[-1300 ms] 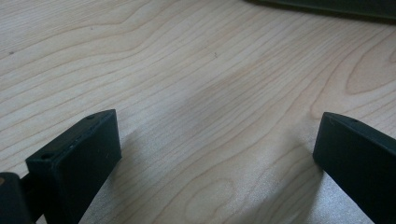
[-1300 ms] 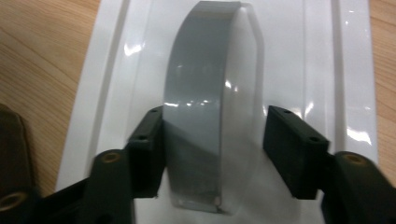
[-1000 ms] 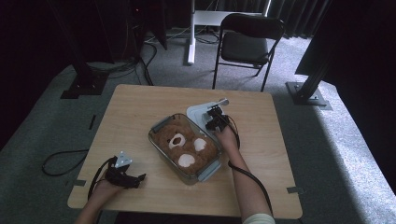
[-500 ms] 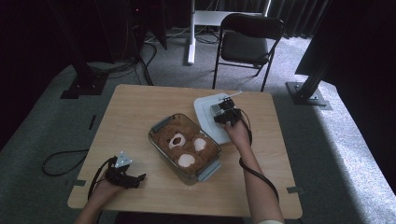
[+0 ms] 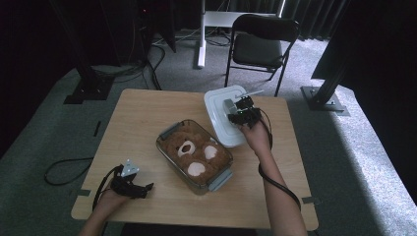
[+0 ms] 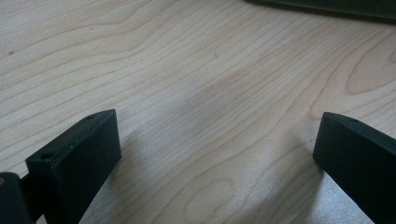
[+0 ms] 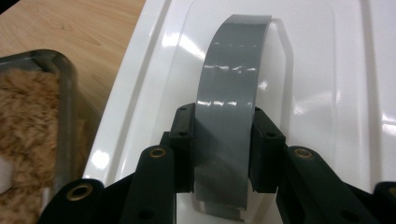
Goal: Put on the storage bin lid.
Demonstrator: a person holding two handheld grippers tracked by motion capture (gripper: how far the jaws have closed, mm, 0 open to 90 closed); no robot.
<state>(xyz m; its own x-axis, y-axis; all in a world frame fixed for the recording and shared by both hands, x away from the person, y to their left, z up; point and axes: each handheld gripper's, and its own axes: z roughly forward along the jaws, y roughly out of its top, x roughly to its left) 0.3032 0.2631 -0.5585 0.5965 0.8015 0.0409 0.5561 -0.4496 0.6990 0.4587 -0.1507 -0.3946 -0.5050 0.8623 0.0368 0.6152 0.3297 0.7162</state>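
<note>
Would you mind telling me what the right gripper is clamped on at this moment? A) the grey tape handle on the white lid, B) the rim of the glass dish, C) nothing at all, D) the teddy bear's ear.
A: in the right gripper view, the right gripper has its black fingers pressed on both sides of the grey tape handle arching off the white lid, beside the glass dish with the teddy bear.

White lid point(image 5: 222, 114) with grey tape handle point(image 7: 229, 93), tilted beside glass dish point(image 5: 169, 135).
</note>
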